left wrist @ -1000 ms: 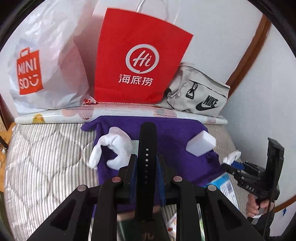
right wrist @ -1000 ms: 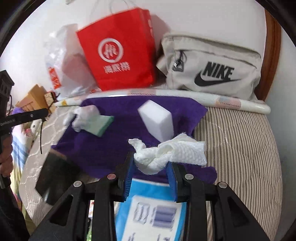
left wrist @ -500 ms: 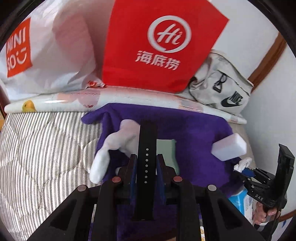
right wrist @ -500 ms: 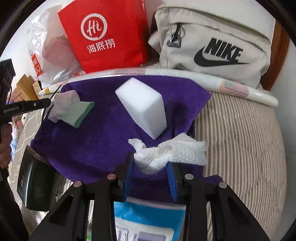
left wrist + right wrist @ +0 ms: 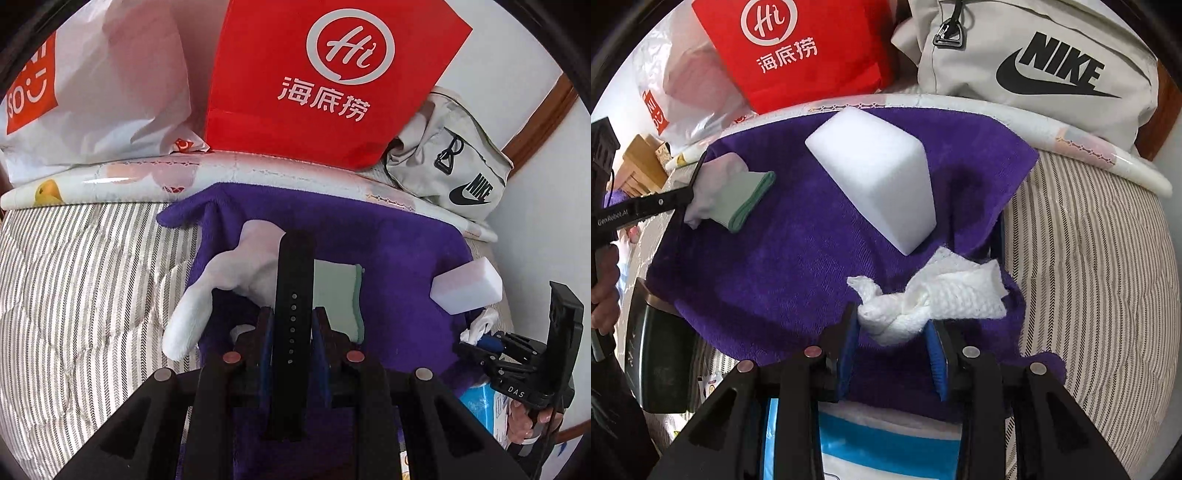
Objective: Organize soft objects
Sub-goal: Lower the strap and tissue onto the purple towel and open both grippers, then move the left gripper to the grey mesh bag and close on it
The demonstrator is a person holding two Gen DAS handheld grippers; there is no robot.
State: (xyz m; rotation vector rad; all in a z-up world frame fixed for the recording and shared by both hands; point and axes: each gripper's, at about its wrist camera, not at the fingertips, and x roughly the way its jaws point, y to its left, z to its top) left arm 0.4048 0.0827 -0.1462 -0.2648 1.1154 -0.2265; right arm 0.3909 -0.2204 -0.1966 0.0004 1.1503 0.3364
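My left gripper [image 5: 291, 314] is shut on a black watch strap [image 5: 293, 273], held upright just above a white soft cloth [image 5: 221, 273] and a folded green cloth [image 5: 338, 291] on the purple towel [image 5: 399, 251]. A white sponge block [image 5: 882, 177] lies on the purple towel [image 5: 775, 266] to the right. My right gripper [image 5: 892, 328] holds a crumpled white paper towel [image 5: 945, 291] low over the towel's near edge; its jaws are opening, but the pads still touch the wad. In the right wrist view the left gripper [image 5: 690, 192] hangs beside the green cloth [image 5: 746, 195].
A red paper bag [image 5: 332, 74], a white plastic bag [image 5: 92, 92] and a grey Nike bag [image 5: 1034, 55] stand behind a rolled sheet [image 5: 110, 177]. Striped bedding [image 5: 74, 277] surrounds the towel. A blue-white packet [image 5: 886, 443] and a black object [image 5: 661, 362] lie near me.
Both grippers have sunk toward the purple towel, so the cloths and the sponge look larger. The paper towel now rests near the towel's surface, and the right jaws stand slightly wider.
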